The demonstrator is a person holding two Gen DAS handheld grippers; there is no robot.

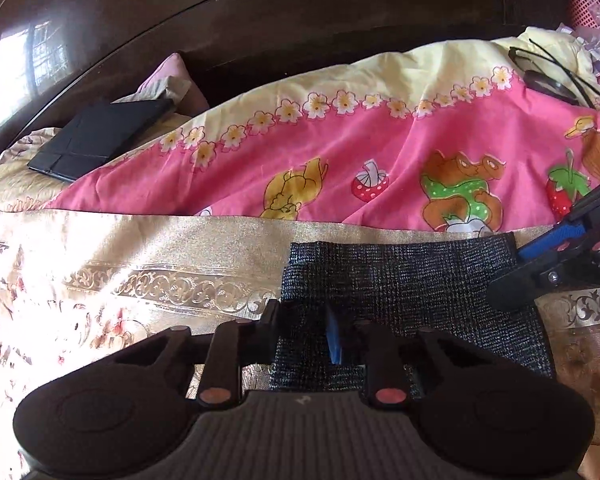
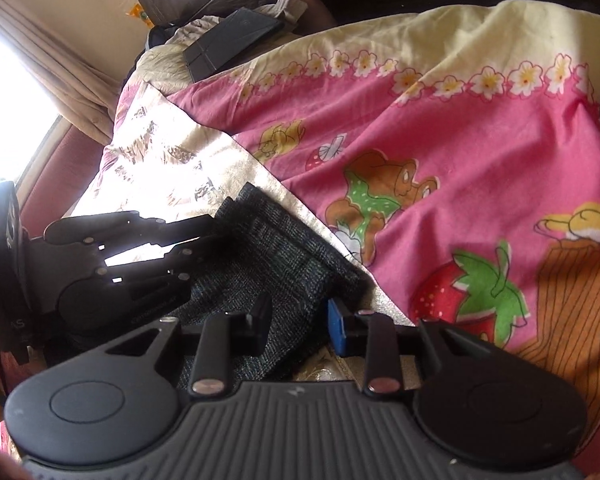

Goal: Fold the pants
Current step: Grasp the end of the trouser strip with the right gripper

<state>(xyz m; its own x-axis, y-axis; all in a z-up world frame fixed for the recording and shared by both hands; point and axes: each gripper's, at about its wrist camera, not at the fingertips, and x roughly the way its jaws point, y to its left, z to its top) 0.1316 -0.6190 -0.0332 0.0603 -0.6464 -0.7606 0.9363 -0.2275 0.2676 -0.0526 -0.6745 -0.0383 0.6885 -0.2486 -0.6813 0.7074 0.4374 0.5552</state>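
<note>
**Both grippers over the folded pants**

Left gripper (image 1: 302,330) hovers low over the near edge of the dark pants (image 1: 412,292), fingers spread with nothing between them. Right gripper (image 2: 298,322) sits at their other edge, also spread, likely placed to lift together. Pants lie as a compact rectangle on the gold bedspread (image 1: 140,248), beside a pink quilt (image 1: 340,152); a black case (image 1: 96,140) rests near the dark headboard (image 1: 300,20).
</note>
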